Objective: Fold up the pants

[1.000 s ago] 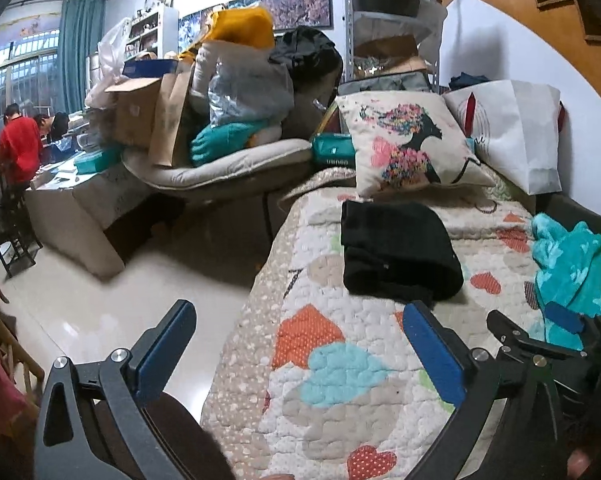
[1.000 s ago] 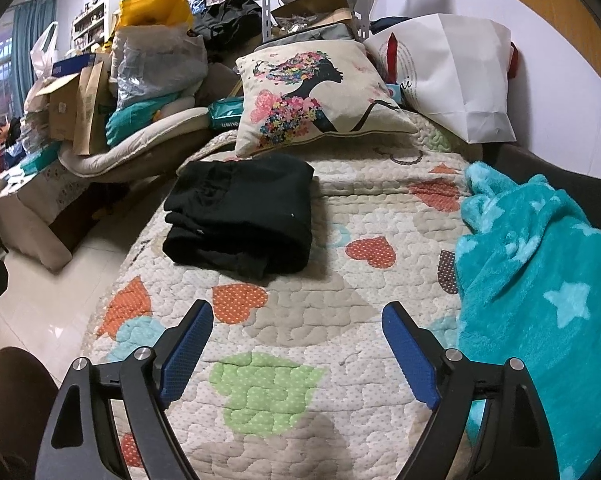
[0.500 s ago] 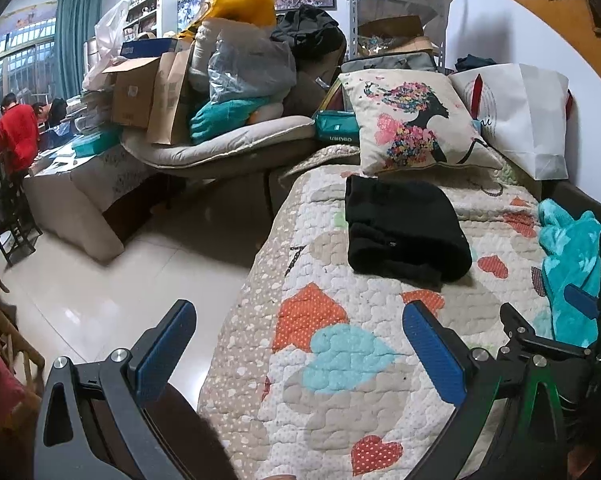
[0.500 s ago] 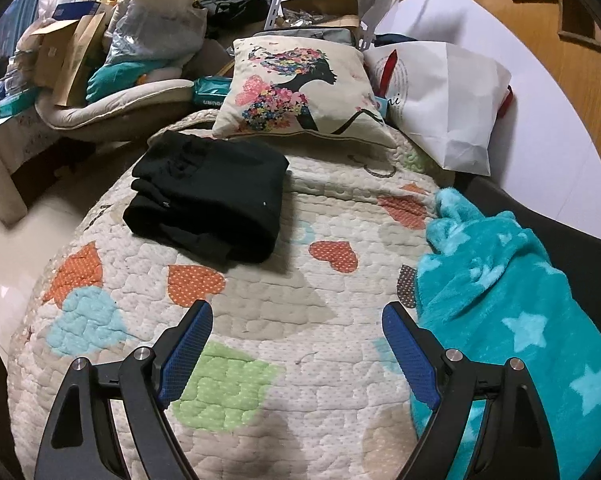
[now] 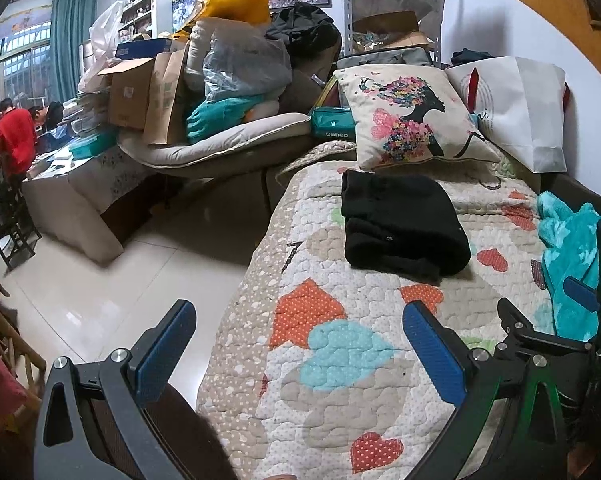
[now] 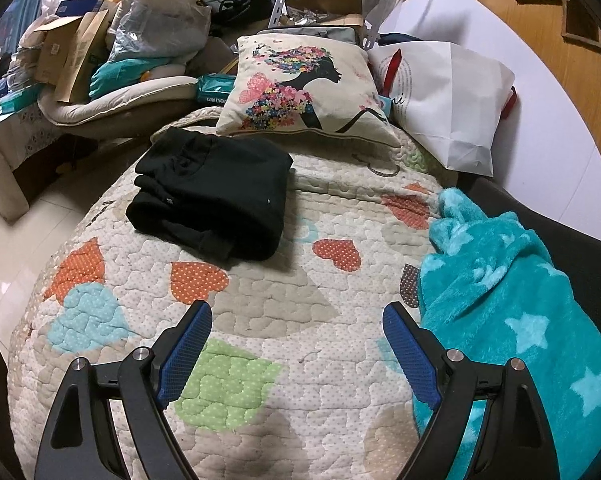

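Landmark: the flower-print cushion (image 6: 300, 88) at the head of the quilt (image 6: 260, 320).
Pants: the black pants (image 6: 212, 196) lie on the quilt just in front of the cushion, toward its left corner, already doubled over into a thick, compact bundle with several layers showing at the near edge.
Fold quality: the near edge looks a little uneven, with one layer poking out; otherwise the stack sits squarely.
Left gripper: the left gripper (image 5: 300, 344) hangs over the quilt's near end, well apart from the cushion and the pants, fingers spread wide with nothing between them.
Right gripper: the right gripper (image 6: 296, 336) hovers over the quilt nearer the viewer than the pants, fingers likewise spread and empty; neither tool touches cloth.
Other cloth: a teal star blanket (image 6: 520, 320) lies bunched to the right of the cushion, clear of the pants.
Progress: judging by the bundle, the folding appears essentially finished.
Left to do: at most a tidy of that loose near edge.
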The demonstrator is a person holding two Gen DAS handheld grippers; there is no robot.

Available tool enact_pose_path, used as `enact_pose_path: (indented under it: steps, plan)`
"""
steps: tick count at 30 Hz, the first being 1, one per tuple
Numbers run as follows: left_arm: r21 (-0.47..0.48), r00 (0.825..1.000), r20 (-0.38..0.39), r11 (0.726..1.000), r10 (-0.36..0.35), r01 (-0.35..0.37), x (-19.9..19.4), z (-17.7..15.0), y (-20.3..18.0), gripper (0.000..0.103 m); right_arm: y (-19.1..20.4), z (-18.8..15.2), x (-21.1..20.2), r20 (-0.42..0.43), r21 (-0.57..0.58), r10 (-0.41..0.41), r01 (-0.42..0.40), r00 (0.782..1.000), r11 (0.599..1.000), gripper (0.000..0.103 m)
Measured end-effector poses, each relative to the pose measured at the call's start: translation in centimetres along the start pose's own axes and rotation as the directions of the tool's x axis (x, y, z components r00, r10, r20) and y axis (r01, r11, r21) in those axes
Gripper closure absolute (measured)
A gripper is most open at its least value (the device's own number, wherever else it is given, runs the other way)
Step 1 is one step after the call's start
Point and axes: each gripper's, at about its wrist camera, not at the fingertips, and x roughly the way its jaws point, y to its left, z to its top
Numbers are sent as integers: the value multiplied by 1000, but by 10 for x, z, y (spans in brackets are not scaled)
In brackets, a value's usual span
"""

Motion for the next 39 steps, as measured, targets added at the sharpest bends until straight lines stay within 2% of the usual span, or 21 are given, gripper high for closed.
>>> enact_pose_path:
  steps: [14,19,26,35,39]
  plan:
    - [-14,999,-34,1000,-21,20,9,-3,7,0,1,-1,4,-11,-10,1,-1,1000,1000,12]
    - [-12,995,-91,999,-41,40,20,-7,8,0,1,-1,5,-14,-10,3,-4,1000,1000,12]
    - [-15,994,-101,999,-38,36,24,-9,11,0,1,-1,5,-15,-11,6,-6,1000,1000,12]
    - [39,997,-83,999,4,-1,23,-11,4,0,2,-2,5,-15,-7,21,-21,1000,1000,12]
    - [45,995,-102,999,11,-6,27,-12,4,0,3,-3,6,-22,-6,25,-25,999,1000,12]
